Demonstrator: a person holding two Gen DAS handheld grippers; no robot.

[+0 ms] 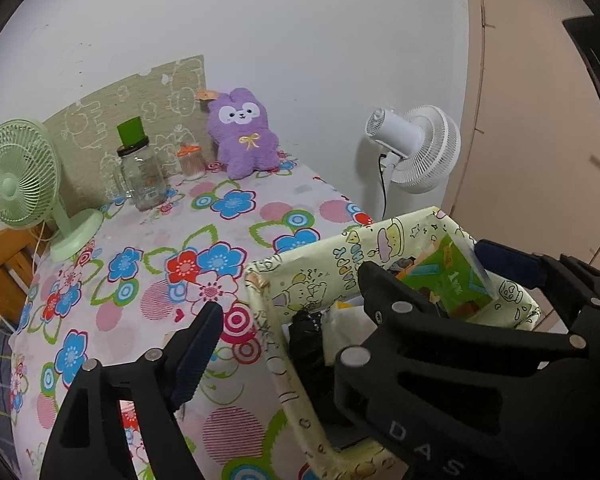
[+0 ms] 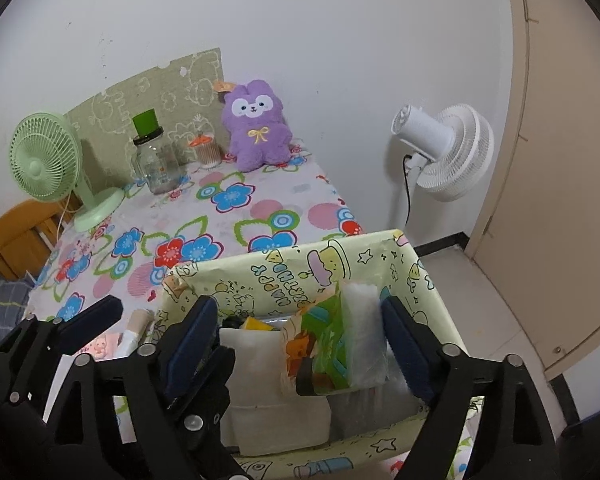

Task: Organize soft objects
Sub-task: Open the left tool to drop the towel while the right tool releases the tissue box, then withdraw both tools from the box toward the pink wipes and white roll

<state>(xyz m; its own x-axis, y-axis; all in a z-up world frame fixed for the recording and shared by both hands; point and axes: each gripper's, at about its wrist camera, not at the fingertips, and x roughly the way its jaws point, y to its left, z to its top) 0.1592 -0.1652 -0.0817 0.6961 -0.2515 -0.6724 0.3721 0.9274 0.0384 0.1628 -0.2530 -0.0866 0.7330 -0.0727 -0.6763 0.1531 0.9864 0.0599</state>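
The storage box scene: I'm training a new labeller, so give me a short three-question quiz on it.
1. True or false: the purple plush toy lies inside the yellow cartoon-print box.
2. Which stands nearest the green desk fan? A) glass jar B) white fan C) green tissue pack
3. Fill in: the right gripper hangs over the box with its jaws ____, pads either side of the tissue pack without pressing it.

Key
1. False: it sits against the wall at the far edge of the floral tablecloth.
2. A
3. open
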